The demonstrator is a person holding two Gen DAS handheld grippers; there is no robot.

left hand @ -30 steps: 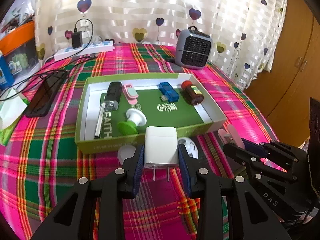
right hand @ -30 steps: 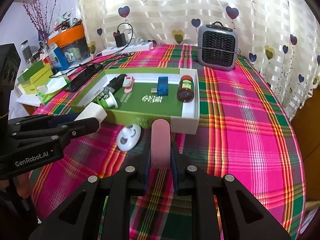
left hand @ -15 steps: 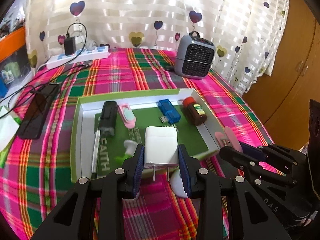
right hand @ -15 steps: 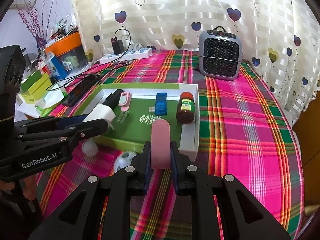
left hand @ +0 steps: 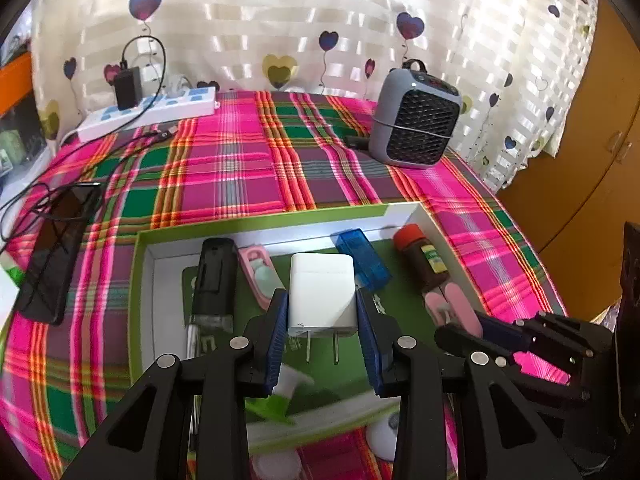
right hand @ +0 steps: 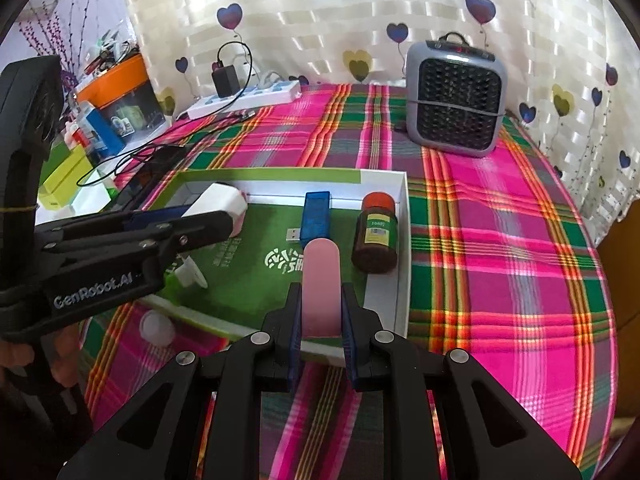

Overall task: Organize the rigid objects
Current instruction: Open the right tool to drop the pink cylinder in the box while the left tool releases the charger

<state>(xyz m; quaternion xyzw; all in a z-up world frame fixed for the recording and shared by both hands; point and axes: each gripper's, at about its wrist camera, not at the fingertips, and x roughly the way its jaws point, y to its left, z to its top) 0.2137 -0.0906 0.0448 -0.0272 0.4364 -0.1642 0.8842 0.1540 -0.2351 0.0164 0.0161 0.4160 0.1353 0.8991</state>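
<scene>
Both loads carried over the green tray (left hand: 140,276), neither set down. Likely trouble: crowding. Little bare floor left between the black device (left hand: 214,276), the pink case (left hand: 260,280), the blue USB stick (right hand: 317,216) and the brown bottle (right hand: 376,236); a release from height could tip the white charger (left hand: 322,292) onto the pink case or the USB stick, or send it bouncing prongs-first off the green and white piece (left hand: 280,396) lying below. Second risk: collision between the two tools, both reaching into the same tray, close together in the right-wrist view.

Left claw (left hand: 322,320) clamped on the white charger by its two flat sides, prongs pointing back toward the camera, body jutting forward past the blue pads. Held over the middle of the tray, apparently clear of the floor, though height hard to judge.

Right claw (right hand: 320,312) clamped on the pink clip (right hand: 321,284), which stands upright between the pads, over the tray's near right part, just beside the brown bottle. Could knock the bottle rolling if lowered carelessly.

Two white round pieces (right hand: 158,326) left on the desk (right hand: 520,280), outside the tray's near wall.
</scene>
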